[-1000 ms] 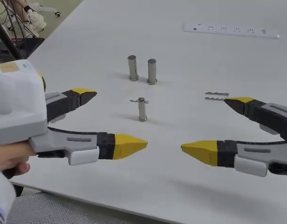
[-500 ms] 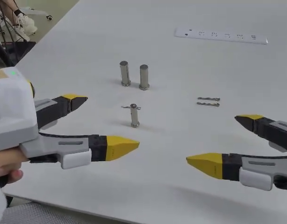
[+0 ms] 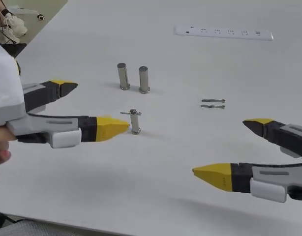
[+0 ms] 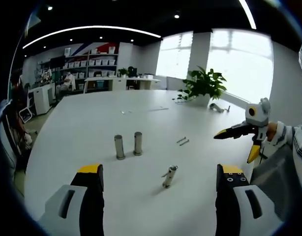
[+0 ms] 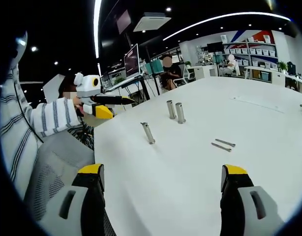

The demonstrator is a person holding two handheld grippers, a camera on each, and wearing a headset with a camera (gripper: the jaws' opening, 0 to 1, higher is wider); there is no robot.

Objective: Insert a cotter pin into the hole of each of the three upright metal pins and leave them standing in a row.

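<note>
Left gripper point(image 3: 101, 106) and right gripper point(image 3: 219, 147) both gaped wide, empty, over the white table point(image 3: 156, 196); cottered metal pin point(image 3: 135, 122) stood between, two bare pins point(image 3: 123, 76) at its 12 o'clock, loose cotter pins point(image 3: 213, 103) at 3 o'clock.

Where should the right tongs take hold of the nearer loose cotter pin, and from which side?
Likely its right-hand end, the right tongs coming down from above. The nearer cotter pin lies flat on the table, running crosswise, with the other cotter pin close behind, so a steep pinch on the end should miss its neighbour.
</note>
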